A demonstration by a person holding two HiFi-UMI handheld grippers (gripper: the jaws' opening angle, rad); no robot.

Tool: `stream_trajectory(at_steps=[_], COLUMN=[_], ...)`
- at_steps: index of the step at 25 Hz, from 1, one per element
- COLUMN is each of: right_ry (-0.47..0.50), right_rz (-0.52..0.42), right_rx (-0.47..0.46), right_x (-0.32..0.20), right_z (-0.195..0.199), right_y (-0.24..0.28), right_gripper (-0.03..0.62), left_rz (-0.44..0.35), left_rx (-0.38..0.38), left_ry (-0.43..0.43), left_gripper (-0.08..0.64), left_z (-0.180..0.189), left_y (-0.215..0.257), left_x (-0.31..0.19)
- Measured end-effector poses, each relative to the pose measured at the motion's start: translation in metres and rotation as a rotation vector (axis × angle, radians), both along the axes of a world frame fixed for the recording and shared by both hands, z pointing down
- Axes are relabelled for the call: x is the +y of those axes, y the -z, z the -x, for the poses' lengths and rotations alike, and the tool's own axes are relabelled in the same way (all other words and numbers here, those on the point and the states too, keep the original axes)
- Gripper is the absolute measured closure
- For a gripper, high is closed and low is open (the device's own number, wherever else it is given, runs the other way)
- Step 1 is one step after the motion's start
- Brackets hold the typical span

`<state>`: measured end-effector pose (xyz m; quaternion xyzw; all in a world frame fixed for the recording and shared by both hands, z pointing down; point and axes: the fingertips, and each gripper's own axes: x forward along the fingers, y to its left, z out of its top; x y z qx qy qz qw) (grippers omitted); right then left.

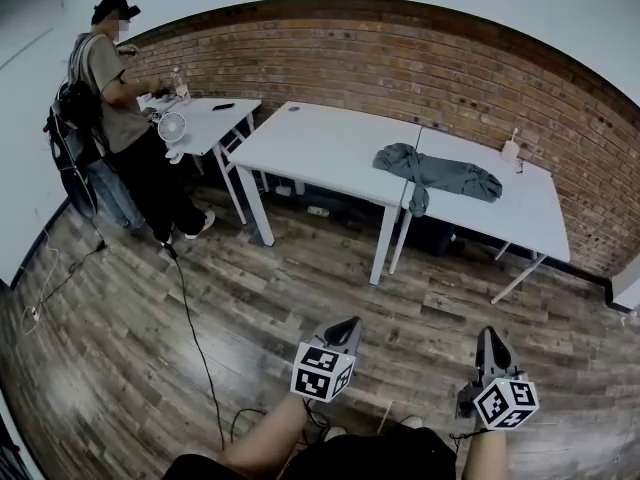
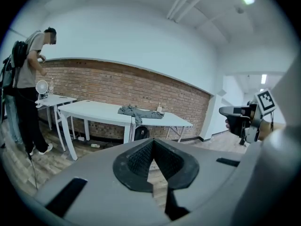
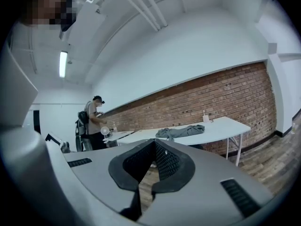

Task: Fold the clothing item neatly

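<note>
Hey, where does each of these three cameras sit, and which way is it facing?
Head view: on the person's head, looking steeply down at tables and garment; left gripper, right gripper and arms show.
Left gripper view: on the left gripper, facing the tables; its shut jaws and the right gripper show.
Right gripper view: on the right gripper, facing the tables; its shut jaws show.
Shared: all three see the garment and the bystander.

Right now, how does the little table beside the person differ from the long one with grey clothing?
The little table is shorter and crowded with a fan and small items; the long table is mostly bare, the grey clothing crumpled on it. A person stands at the little table, nobody at the long one. Both are white, by the brick wall.
</note>
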<state>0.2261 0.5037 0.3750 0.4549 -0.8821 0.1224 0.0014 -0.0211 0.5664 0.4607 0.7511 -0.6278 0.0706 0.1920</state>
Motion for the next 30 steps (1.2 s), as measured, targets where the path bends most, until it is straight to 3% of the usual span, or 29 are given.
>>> stream_trajectory(at_steps=[12,23,30], right_ry=[0.012,0.000,0.017], right_rz=[-0.008,0.005,-0.010], right_rx=[0.094,0.101,0.108], right_x=[0.025,0.040,0.022], right_z=[-0.009,-0.032,-0.044], right_y=[-0.018,-0.017,-0.015], right_gripper=[0.594,0.594,0.594], left_rz=[-0.030,-0.046,-0.036], left_rx=[-0.107,-0.183,-0.198], left_ry=[-0.045,-0.119,-0.106], left_gripper=[0.563,0.563,0.563], left_z=[-0.045,-0.096,-0.110], left_y=[0.010,0.021,0.013], left_x=[0.025,0.025,0.006])
